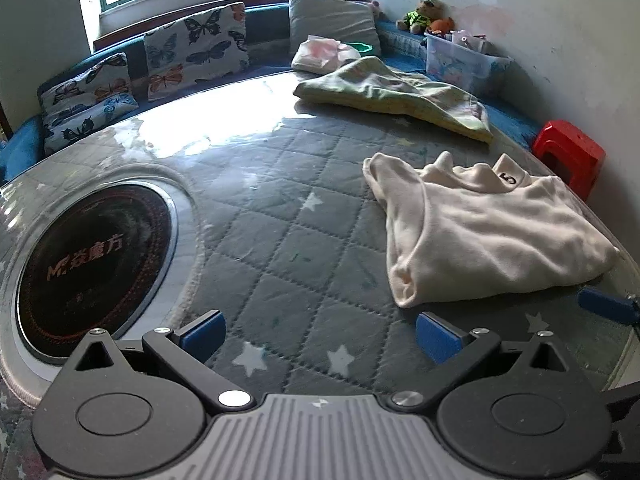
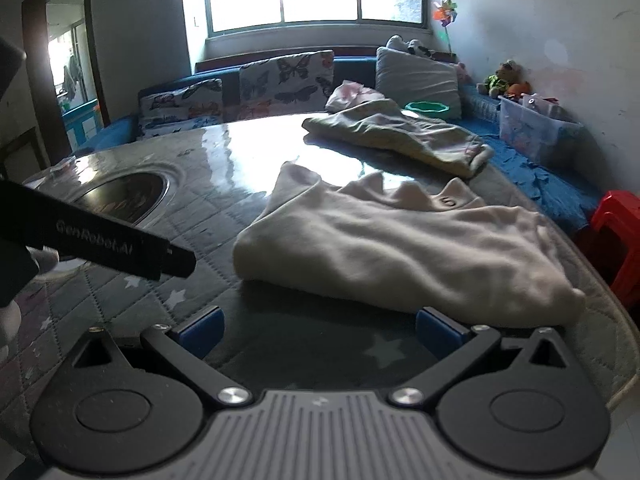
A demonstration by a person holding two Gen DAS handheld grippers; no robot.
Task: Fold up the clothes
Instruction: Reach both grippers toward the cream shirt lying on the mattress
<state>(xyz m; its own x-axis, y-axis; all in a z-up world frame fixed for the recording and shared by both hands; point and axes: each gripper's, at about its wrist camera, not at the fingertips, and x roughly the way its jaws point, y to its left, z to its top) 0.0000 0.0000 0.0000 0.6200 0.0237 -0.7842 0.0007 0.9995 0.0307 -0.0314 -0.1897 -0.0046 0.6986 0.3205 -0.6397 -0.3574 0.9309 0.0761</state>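
Fingers (image 1: 202,334) on my left gripper (image 1: 320,340) are spread wide with nothing between them, and those on my right gripper (image 2: 320,334) are spread the same way and just as empty. I hold both low over the tabletop (image 1: 280,216) at its near edge, aimed at the cream top (image 1: 488,236), so each can drop onto a hem or a sleeve without a long reach.

That cream top lies toward the right edge of the tabletop, already doubled over into a rough pad, its collar with the small number tag turned to the far side and one sleeve poking out at the far left. From my right gripper its near hem sits just beyond the fingers, touching nothing of mine. I judge the fold half done: the bundle is loose and rumpled, so the next move calls for pinching the near corners and laying them over squarely.

Further back, near the far right edge, a pale green garment (image 1: 396,96) lies in a heap, probably set aside so it does not get in the way. A round black hob (image 1: 94,264) is set into the tabletop on the left, well apart from the cloth. Beyond the right edge stands a red stool (image 1: 570,156).
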